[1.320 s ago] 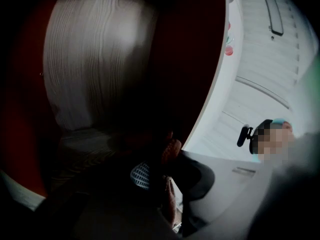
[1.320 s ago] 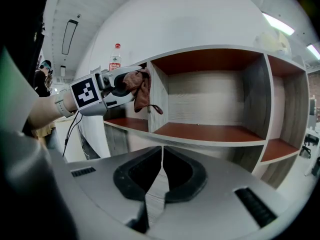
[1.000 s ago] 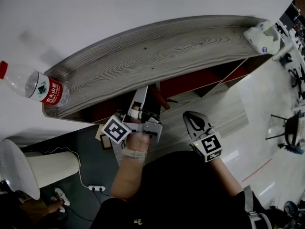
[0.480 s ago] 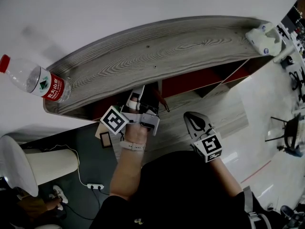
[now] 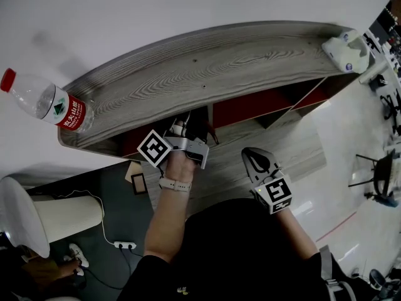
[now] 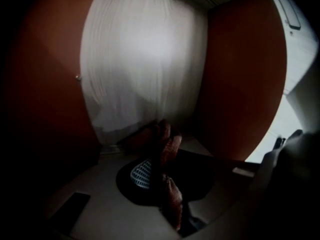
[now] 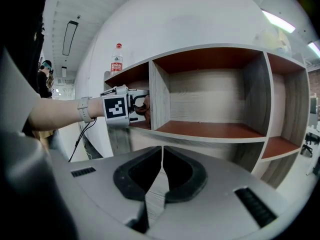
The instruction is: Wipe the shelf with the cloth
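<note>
Rust-brown cloth (image 6: 172, 199) clamped tight in left gripper (image 6: 161, 154), lower centre of frame, inside a red-walled compartment of the wooden shelf (image 5: 219, 74). Right gripper (image 7: 161, 159) at bottom centre, jaws together on nothing, apart from shelf. Bottle (image 5: 49, 104) on shelf top, far left.

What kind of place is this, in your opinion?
Probably an office or a workroom: a wooden shelf, chairs on a glossy floor, and long ceiling lights.
</note>
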Tool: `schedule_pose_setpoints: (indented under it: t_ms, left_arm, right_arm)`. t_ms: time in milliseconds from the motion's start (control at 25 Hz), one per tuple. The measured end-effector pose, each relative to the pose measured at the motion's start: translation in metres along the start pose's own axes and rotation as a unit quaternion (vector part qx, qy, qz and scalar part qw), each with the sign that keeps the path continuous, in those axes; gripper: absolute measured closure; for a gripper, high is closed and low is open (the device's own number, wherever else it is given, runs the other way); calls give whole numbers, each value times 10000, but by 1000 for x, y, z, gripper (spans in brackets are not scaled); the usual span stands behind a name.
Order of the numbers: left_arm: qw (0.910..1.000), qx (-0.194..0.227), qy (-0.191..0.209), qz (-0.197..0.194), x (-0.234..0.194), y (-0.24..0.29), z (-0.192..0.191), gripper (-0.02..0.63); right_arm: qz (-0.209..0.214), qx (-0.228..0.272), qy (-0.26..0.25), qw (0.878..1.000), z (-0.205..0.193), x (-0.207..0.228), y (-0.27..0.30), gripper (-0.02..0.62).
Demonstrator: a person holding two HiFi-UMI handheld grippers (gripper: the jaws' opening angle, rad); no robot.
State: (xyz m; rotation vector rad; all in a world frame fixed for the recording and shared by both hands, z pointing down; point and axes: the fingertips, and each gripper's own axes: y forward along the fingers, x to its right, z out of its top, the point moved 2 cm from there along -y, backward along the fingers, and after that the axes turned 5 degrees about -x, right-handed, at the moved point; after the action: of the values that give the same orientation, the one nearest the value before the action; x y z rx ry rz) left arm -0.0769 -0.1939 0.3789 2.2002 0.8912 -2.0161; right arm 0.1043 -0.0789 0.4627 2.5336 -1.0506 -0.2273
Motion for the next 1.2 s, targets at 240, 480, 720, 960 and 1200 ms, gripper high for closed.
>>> schedule_pose_setpoints:
  t_ms: [240,480,720,960,1200]
  left_arm:
    - [9996,20,-103,267,-19,-5,-4,555]
    - [9990,5,-196,402,-30,-10,-8,555]
    - [9986,-32,-357,396,-32,-12,-7,555]
    - [9970,-267,102,719,-22,-27,-5,555]
    - [9973,219,35,697,-12,-62,15,555]
  right_arm:
    - [-30,4,17,10000,0,3,0,589]
    - [-7,-5,7,10000,0,2,2,589]
    - [-18,0,17,10000,1,1,2,589]
    - [-16,10,27,10000,1,3,0,589]
    - [246,-22,-38,9997,1,-12,8,589]
